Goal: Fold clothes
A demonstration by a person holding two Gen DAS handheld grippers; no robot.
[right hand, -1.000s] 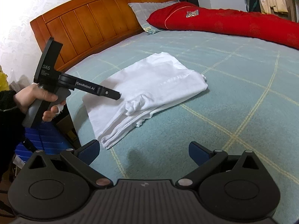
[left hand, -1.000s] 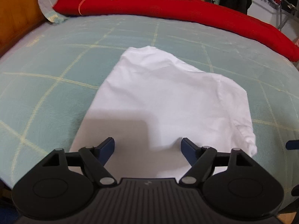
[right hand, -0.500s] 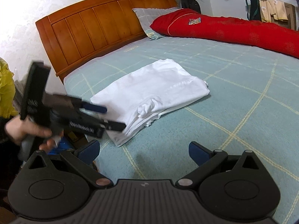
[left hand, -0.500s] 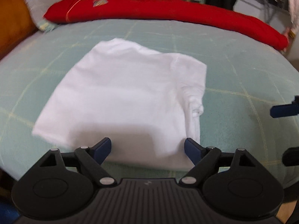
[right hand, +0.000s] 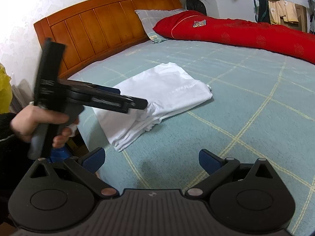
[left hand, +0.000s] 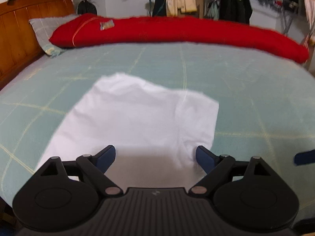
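Note:
A folded white garment point(left hand: 141, 118) lies flat on the pale green checked bedspread point(left hand: 246, 98), near the bed's side edge. My left gripper point(left hand: 155, 153) hovers just above the garment's near edge; its jaws are opening and nothing is gripped between them. From the right wrist view, the left gripper point(right hand: 132, 98) points at the garment's point(right hand: 167, 90) layered near corner, held by a hand point(right hand: 35, 122). My right gripper point(right hand: 151, 155) stands open over bare bedspread to the right of the garment, with nothing in it. One of its blue pads point(left hand: 304, 157) shows at the left view's right edge.
A long red bolster point(left hand: 177, 31) runs along the far side of the bed, with a grey pillow point(left hand: 45, 31) against the wooden headboard point(right hand: 102, 25). Clothes hang on a rack point(left hand: 181, 4) behind. The bed's side edge drops off below the left gripper.
The left gripper has moved across toward the garment's near layered corner, and its jaws stand wider apart. The right gripper has hardly shifted. The garment lies as before.

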